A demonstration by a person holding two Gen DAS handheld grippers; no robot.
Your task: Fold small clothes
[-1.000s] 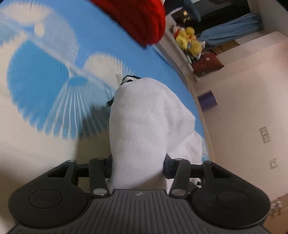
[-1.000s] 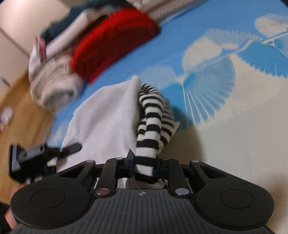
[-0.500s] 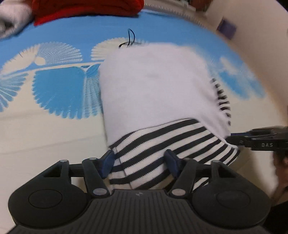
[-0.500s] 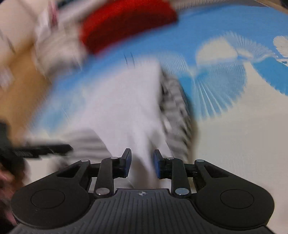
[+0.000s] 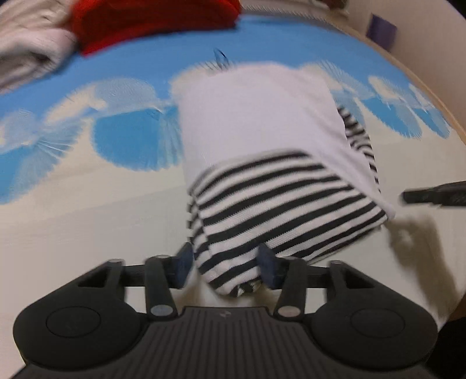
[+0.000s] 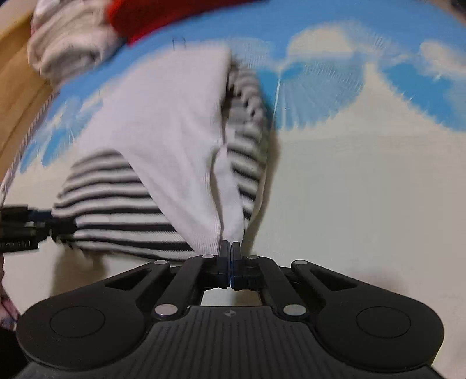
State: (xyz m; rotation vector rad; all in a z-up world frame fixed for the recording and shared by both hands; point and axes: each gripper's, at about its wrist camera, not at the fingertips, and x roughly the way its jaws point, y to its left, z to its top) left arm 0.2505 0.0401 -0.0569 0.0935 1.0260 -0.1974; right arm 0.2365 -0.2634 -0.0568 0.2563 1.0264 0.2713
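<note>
One white garment [image 5: 256, 116] with striped sleeves [image 5: 279, 204] lies on the bed [image 5: 87, 221], directly ahead of both grippers. My left gripper [image 5: 224, 266] stands spread, a striped sleeve end between its fingers. My right gripper [image 6: 230, 250] is pressed together, pinching a white edge. I judge the fold needs the edges squared before release. Beyond: one red garment [image 5: 151, 20], one pale pile [image 6: 70, 38].

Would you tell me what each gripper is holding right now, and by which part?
Left gripper: open around the garment's striped sleeve end. Right gripper: shut on its white edge.
</note>
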